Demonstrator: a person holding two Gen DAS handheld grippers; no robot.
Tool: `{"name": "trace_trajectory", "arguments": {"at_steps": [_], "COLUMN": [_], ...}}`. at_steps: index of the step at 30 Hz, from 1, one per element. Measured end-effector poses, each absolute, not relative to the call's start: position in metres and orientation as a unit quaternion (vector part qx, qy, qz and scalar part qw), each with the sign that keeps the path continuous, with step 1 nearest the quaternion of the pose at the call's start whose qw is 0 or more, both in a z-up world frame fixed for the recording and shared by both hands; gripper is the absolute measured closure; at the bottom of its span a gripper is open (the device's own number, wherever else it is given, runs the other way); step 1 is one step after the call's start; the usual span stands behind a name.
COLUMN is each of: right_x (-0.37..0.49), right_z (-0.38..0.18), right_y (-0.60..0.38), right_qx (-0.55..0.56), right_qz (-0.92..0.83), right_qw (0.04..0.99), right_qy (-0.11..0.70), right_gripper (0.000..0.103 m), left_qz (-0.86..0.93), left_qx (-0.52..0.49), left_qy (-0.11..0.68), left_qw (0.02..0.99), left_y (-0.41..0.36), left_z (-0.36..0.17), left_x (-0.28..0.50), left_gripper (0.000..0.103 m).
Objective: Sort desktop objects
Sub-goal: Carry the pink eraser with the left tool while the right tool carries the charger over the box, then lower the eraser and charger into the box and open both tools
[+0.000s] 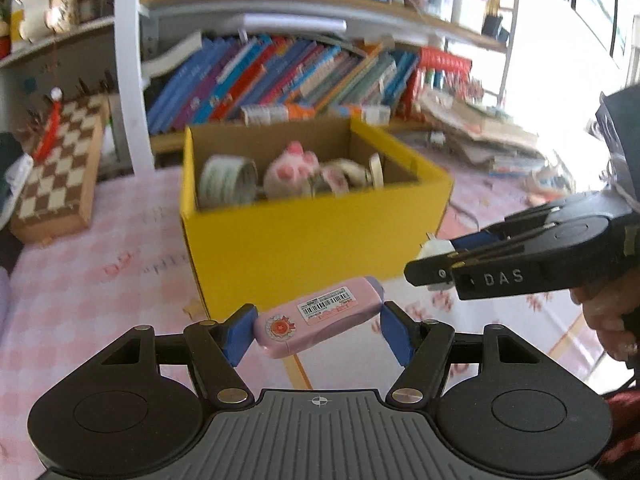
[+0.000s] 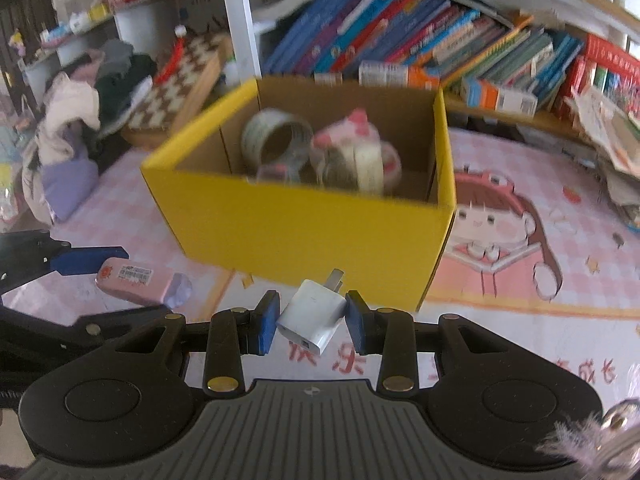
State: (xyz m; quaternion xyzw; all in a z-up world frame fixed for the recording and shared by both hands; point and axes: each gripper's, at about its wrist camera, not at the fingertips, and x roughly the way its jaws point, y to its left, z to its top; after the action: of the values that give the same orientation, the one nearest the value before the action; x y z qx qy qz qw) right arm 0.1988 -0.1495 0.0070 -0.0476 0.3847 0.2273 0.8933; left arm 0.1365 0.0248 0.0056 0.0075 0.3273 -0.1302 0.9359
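One yellow cardboard box; inside it, two tape rolls and one pink plush pig. In front of the box: one pink barcoded case, one white plug adapter.

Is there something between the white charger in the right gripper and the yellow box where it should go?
Nothing visible blocks it. The white charger is held before the yellow box, whose top is open; only the box's front wall must be cleared.
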Motion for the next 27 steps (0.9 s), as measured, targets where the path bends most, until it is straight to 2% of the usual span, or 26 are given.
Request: {"name": "trace_trajectory", "arguments": {"at_steps": [13,20,27], "right_x": [0.247,0.296,0.341], "right_z": [0.063,0.068,0.048], "right_y": [-0.150,-0.141,-0.116], "right_qx": [-0.057,-0.095,-0.126], "right_qz": [0.249,0.261,0.289], "right_qw": [0.916,0.914,0.892], "right_qy": [0.311,0.295,0.325], "right_gripper": [0.069,0.069,0.069], "left_qz": [-0.114,-0.104,-0.107], "left_qx": [0.014,0.029,0.046], "left_qy": [0.252,0.264,0.310], "left_qw": [0.961,0.958,0.944], "left_y": [0.037,0.032,0.016], "left_z": [0.062,0.054,0.027], "left_x": [0.180,0.218,0.252], "left_gripper": [0.036,0.036,0.036]}}
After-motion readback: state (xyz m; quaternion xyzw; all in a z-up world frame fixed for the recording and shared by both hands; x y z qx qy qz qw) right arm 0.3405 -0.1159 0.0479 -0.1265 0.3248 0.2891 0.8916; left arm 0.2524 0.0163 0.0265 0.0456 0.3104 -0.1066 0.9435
